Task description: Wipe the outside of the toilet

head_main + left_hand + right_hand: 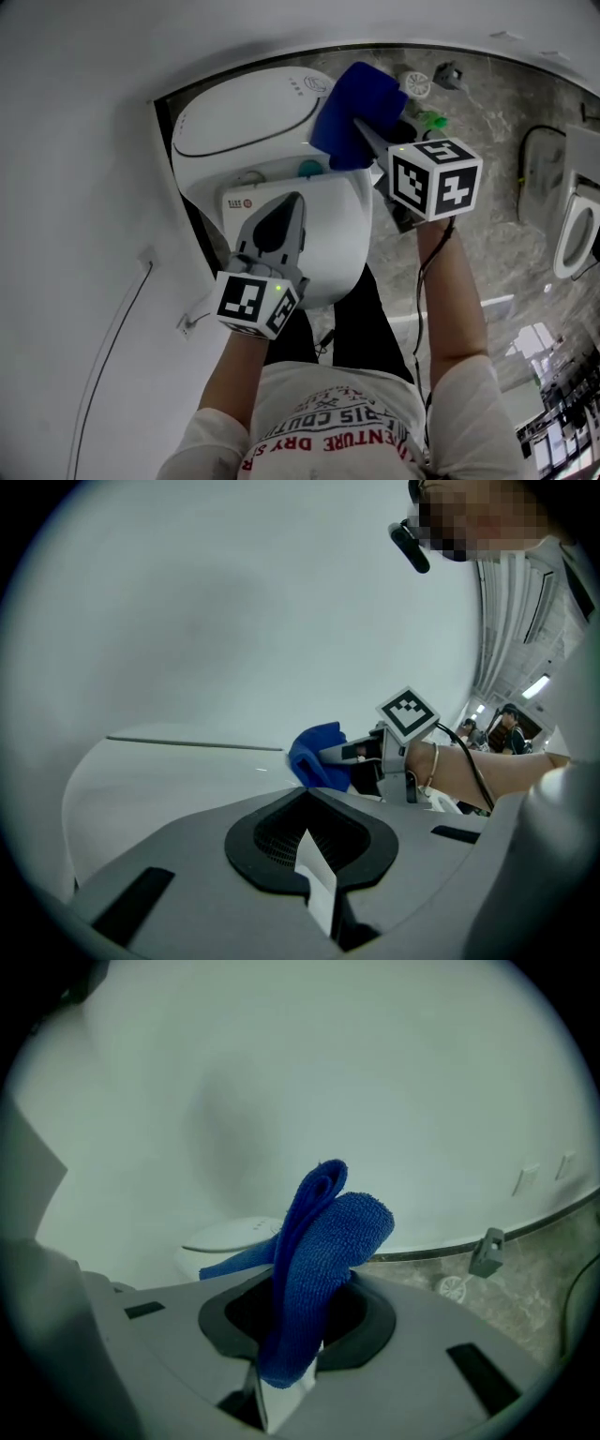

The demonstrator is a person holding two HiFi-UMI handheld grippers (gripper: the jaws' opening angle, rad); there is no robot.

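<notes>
Left tongs (289, 202) hung clenched, empty, over the toilet (244, 122) at centre frame; right tongs (362, 128) gripped a blue microfibre cloth (361, 94), whose narrow pinch might slip mid-wipe.

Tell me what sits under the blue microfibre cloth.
Held in the right tongs, the blue microfibre cloth hangs over the white toilet's right edge and the grey marble floor. Whatever lies directly beneath its folds is covered.

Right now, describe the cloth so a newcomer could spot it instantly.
Start at the white toilet against the wall, then go to its rear right edge, where the right gripper reaches in. Pinched in its jaws is the cloth: folded and fuzzy, the only soft, deep-blue thing among white porcelain and grey grippers.
</notes>
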